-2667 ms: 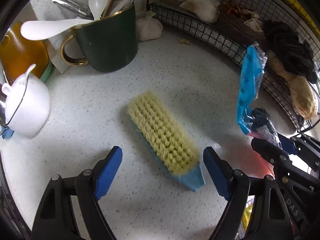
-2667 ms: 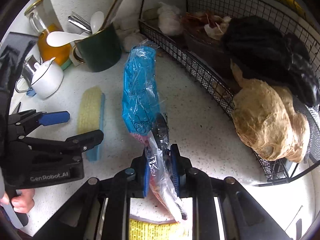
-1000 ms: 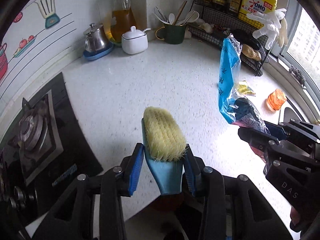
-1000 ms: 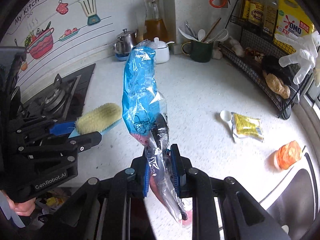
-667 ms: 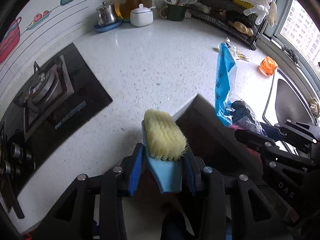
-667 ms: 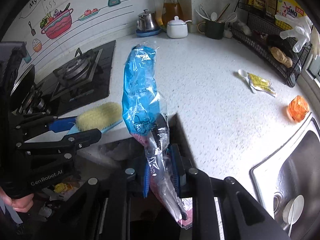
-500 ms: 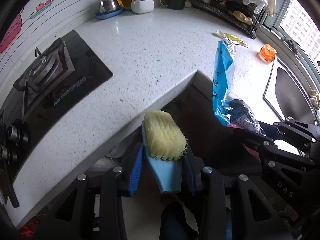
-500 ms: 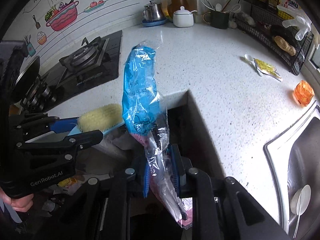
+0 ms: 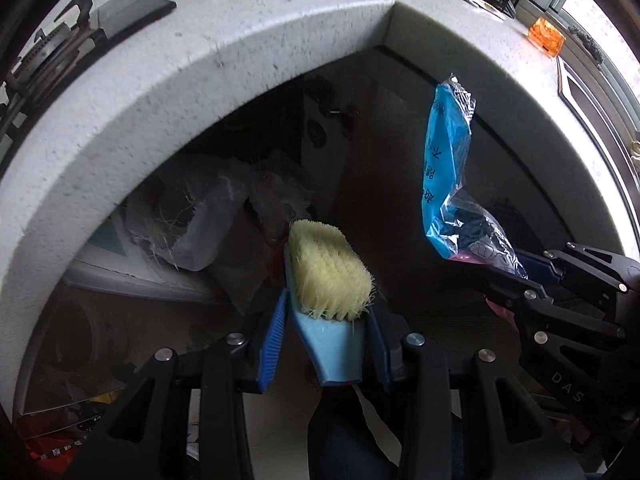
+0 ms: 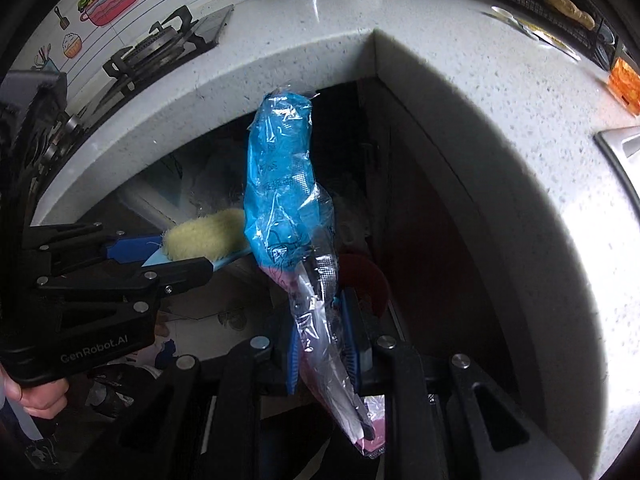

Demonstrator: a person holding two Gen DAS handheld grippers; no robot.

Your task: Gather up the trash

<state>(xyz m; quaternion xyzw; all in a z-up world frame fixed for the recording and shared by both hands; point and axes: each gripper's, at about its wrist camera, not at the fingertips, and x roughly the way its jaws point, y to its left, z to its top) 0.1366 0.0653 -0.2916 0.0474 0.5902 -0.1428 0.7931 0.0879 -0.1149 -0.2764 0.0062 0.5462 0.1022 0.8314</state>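
Observation:
My left gripper is shut on a blue scrub brush with yellow bristles, holding it by the handle, bristles up. It also shows in the right wrist view. My right gripper is shut on a crumpled blue and clear plastic bag, which stands up from the jaws. The bag also shows in the left wrist view. Both grippers hang below the white countertop edge, in front of a dark space under the counter. A red bin sits just behind the bag.
Crumpled plastic and paper lie under the counter. The stove is at the upper left, the sink at the right. An orange wrapper and a yellow packet lie on the counter.
Both grippers have dropped from above the countertop to below its edge, still holding the brush and the bag. The dark space under the counter now fills the view.

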